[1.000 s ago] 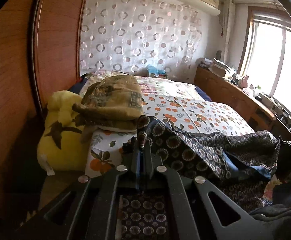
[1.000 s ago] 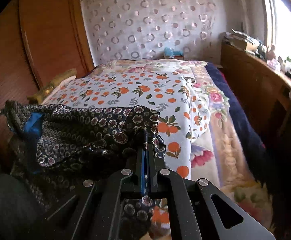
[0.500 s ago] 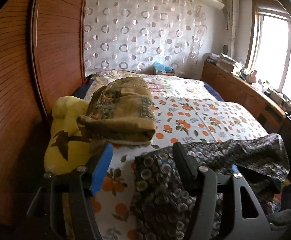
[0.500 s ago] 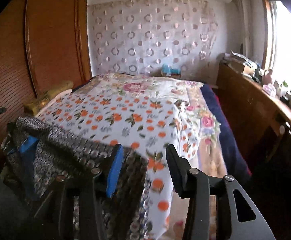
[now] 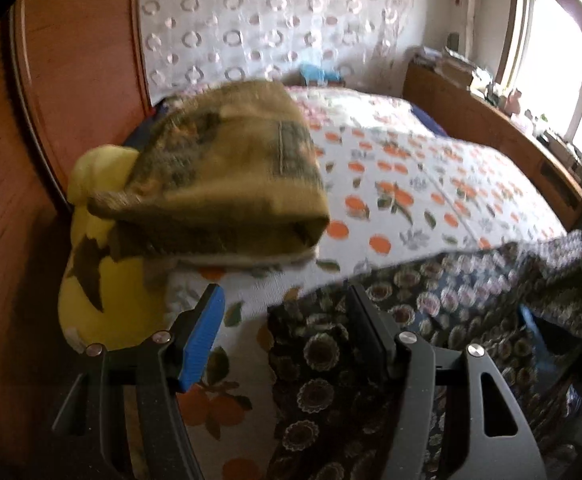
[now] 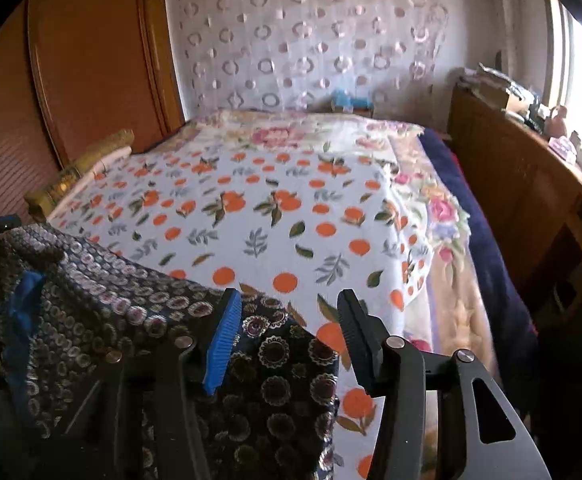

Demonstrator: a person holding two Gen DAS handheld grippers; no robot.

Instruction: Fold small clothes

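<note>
A bed [image 6: 275,216] under an orange-print sheet fills the room; a dark patterned garment [image 6: 139,320] drapes over its near edge. Both grippers' jaws spread, having just opened, pinching nothing.

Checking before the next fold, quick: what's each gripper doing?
Left gripper: open, holding nothing, above the dark patterned garment.
Right gripper: open, holding nothing.

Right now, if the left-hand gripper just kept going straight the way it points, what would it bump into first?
Probably the orange-print bedspread, at the near edge of the dark patterned garment lying under the open left gripper; depth is hard to judge.
</note>
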